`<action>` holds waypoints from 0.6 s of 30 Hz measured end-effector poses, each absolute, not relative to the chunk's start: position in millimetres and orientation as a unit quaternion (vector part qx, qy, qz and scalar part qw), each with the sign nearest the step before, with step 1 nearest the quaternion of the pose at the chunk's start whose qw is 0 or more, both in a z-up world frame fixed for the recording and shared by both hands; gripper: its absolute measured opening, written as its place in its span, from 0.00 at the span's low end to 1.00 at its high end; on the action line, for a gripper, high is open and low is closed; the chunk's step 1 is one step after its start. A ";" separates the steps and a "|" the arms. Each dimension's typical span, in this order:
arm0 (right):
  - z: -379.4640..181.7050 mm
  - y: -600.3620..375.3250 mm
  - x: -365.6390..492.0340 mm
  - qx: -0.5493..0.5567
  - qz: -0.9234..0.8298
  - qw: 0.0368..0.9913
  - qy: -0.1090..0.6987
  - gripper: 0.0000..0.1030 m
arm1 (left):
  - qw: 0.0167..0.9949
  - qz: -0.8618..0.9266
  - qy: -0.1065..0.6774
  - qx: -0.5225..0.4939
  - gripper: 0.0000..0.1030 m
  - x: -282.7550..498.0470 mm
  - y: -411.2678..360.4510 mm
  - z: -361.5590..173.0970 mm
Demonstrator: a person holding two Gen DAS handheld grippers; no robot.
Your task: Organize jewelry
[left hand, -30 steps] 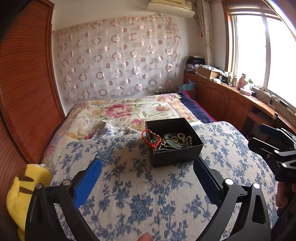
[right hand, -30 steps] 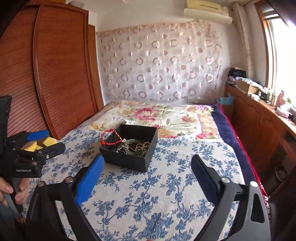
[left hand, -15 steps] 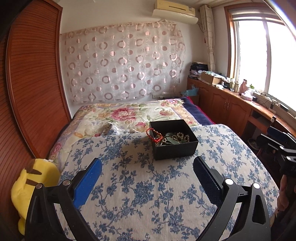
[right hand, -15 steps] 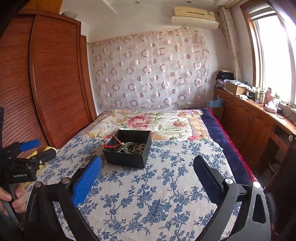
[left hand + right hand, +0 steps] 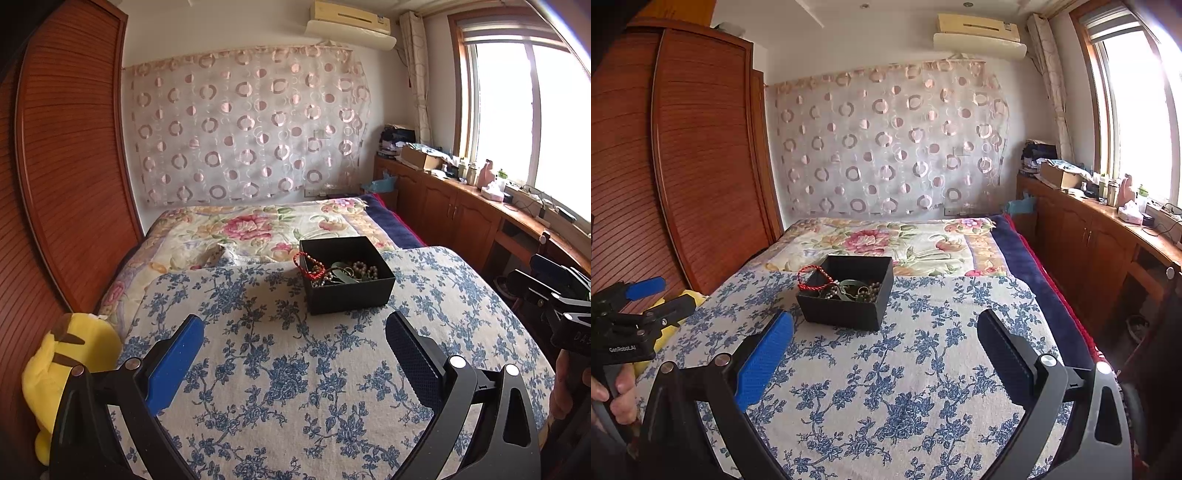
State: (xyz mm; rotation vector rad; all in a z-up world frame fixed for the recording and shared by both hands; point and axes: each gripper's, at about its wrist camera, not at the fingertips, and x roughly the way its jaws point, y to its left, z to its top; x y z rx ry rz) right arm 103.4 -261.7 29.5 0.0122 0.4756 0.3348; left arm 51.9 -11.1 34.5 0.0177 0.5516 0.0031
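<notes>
While the black jewelry box [image 5: 347, 278] is sitting on the blue-flowered bedspread [image 5: 295, 369] near its far edge, the red braided bracelet [image 5: 309, 266] is draping over the box's left rim, light and limp, likely best pinched where it overhangs. The left gripper [image 5: 293, 343] and right gripper [image 5: 885, 341] are both gaping wide and empty. Compared with a second ago, both are sitting farther back from the box, which is lying where it was.

Floral bedspread [image 5: 280, 369] carries 1 black box [image 5: 347, 291].

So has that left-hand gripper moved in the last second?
Yes. The left gripper has pulled back and up from the black jewelry box, which now looks smaller, with the air conditioner in view.
</notes>
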 end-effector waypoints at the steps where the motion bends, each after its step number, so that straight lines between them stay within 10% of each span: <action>1: 29.5 -261.7 103.4 0.006 0.165 0.958 0.235 0.97 | 0.962 0.001 0.272 0.008 0.93 51.6 -11.0 34.6; 18: 31.1 -259.6 99.9 0.003 0.161 0.961 0.227 0.97 | 0.964 0.000 0.264 0.007 0.93 44.9 -10.8 43.9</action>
